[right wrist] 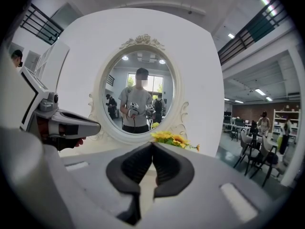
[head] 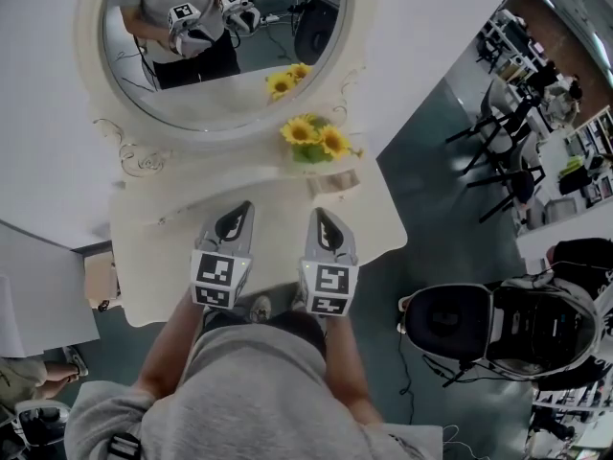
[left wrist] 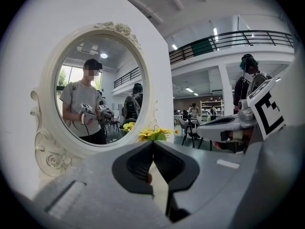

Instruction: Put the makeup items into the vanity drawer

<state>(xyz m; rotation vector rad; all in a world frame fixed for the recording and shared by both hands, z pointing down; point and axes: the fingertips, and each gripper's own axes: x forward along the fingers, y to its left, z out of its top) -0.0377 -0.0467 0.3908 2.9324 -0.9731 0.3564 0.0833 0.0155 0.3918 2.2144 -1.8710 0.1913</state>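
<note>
Two things up close: the left hand-held gripper [head: 243,208] and the right hand-held gripper [head: 317,216], both pressed together with nothing between the jaws. They sit side by side over the white table [head: 153,257], just this side of the sunflowers [head: 316,140]. Behind the sunflowers stands the oval mirror [head: 259,27]. We can't spot any makeup items, and the vanity drawer is out of sight too, probably below the table edge nearest us. We'd guess such items are small, light, slick-cased and a bit breakable, so pinch them gently mid-body.
</note>
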